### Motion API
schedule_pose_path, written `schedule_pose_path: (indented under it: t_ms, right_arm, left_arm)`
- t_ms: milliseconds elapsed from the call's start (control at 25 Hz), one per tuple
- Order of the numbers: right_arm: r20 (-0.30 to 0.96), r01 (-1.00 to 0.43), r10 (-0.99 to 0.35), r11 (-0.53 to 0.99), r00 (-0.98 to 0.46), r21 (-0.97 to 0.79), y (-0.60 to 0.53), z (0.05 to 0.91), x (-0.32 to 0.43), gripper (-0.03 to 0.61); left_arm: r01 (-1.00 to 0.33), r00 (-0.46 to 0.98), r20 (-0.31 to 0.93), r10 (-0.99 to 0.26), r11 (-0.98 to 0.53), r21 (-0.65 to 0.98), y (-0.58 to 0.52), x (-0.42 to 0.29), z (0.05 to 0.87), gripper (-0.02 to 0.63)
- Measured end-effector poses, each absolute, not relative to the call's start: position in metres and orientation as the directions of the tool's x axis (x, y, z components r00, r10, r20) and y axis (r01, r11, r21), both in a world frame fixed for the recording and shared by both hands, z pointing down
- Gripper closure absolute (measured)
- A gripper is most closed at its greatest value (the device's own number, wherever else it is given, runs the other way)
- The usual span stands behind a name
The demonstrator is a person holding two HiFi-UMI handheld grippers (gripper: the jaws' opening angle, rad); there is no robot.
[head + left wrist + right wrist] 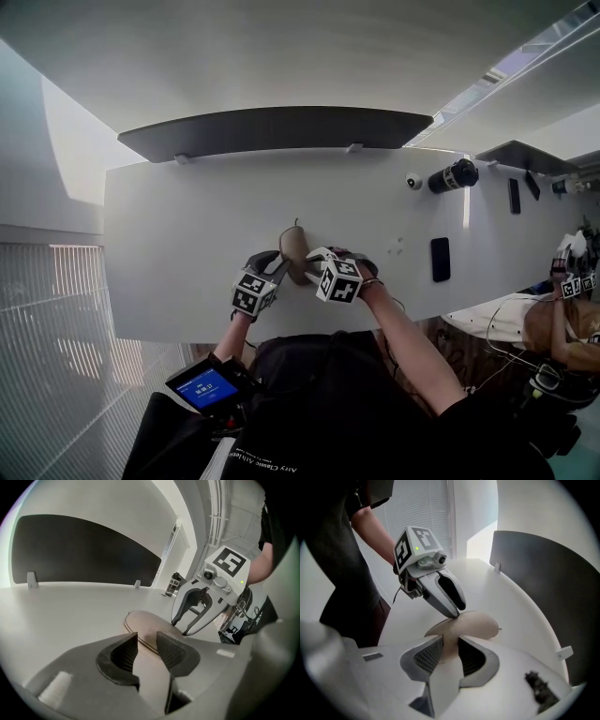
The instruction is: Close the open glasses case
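Note:
A tan glasses case (293,246) lies on the white table (187,244) with its lid down; a seam runs along its edge. My left gripper (281,265) is at the case's near left end, my right gripper (312,265) at its near right end. In the left gripper view the left gripper (146,644) is open by a narrow gap, and the case (150,623) lies just past its tips. The right gripper (180,627) rests its tips on the case's side there. In the right gripper view the right gripper (450,644) shows a narrow gap over the case (480,623). The left gripper (457,611) touches the case's edge.
A dark curved panel (281,129) stands along the table's far edge. A black bottle (454,175), a small white object (413,181) and a dark phone (440,259) lie at the right. A blue-screened device (208,386) hangs at my waist. Another person's marked gripper (578,284) shows far right.

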State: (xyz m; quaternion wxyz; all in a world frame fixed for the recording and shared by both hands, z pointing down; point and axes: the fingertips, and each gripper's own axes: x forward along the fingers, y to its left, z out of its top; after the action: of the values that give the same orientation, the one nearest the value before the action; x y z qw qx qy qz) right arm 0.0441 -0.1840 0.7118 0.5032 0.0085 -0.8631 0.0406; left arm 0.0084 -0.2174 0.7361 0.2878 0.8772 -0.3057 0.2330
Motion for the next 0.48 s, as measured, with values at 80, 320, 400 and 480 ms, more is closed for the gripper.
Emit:
schedule_pose_path:
  t_ms: [80,320,400,480]
  right_arm:
    - [0.861,-0.083,0.006,0.995,-0.508,-0.056,-0.185,0.713,0.045,0.479]
    - [0.813,-0.259,-0.14,0.966,-0.565,-0.013,-0.189,0.701,0.056,0.477]
    - [0.767,-0.337,-0.207,0.941,-0.607,-0.013,-0.189,0.688,0.059,0.478]
    - [0.698,-0.442,-0.287,0.896,-0.657,-0.048,-0.189,0.672,0.061,0.479]
  left_arm:
    - [-0.684,0.687,0.596,-0.415,-0.646,0.338,-0.217,0.008,0.737,0.485]
    - [-0.685,0.692,0.558,-0.458,-0.66,0.309,-0.209,0.012,0.711,0.489]
    - [-0.683,0.701,0.52,-0.488,-0.668,0.295,-0.207,0.012,0.694,0.492]
    - [-0.682,0.709,0.475,-0.521,-0.678,0.275,-0.203,0.01,0.674,0.494]
